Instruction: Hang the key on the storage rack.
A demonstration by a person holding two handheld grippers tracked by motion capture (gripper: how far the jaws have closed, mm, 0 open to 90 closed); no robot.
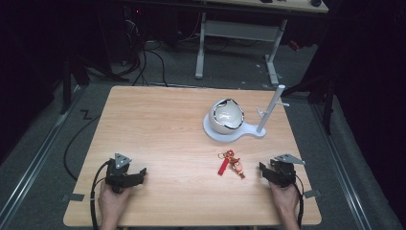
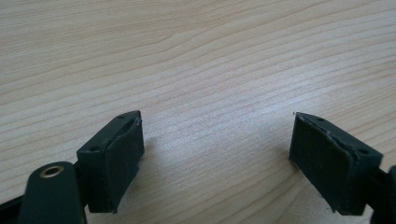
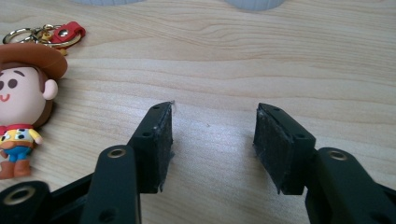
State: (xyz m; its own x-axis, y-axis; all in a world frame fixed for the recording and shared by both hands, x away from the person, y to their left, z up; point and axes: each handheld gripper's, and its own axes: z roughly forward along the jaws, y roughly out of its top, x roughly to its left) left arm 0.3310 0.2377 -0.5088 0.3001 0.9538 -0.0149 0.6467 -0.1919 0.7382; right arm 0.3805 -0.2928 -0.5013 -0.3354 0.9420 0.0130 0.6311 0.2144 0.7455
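A cowboy figure keychain (image 1: 235,166) with a red strap (image 1: 223,167) and metal rings lies on the wooden table (image 1: 163,129), right of centre near the front. The right gripper view has the figure (image 3: 21,98) at its left edge. My right gripper (image 1: 264,168) rests on the table just right of the keychain, open, nothing between its fingers (image 3: 156,144). At the front left my left gripper (image 1: 141,173) also rests on the table, open and empty, its pads (image 2: 123,156) wide apart over bare wood.
A white stand (image 1: 229,132) at the back right carries a white ball-shaped object with dark cracks (image 1: 227,115) and an upright peg post (image 1: 270,108). Beyond the table stand a white desk frame (image 1: 239,33) and floor cables (image 1: 153,62).
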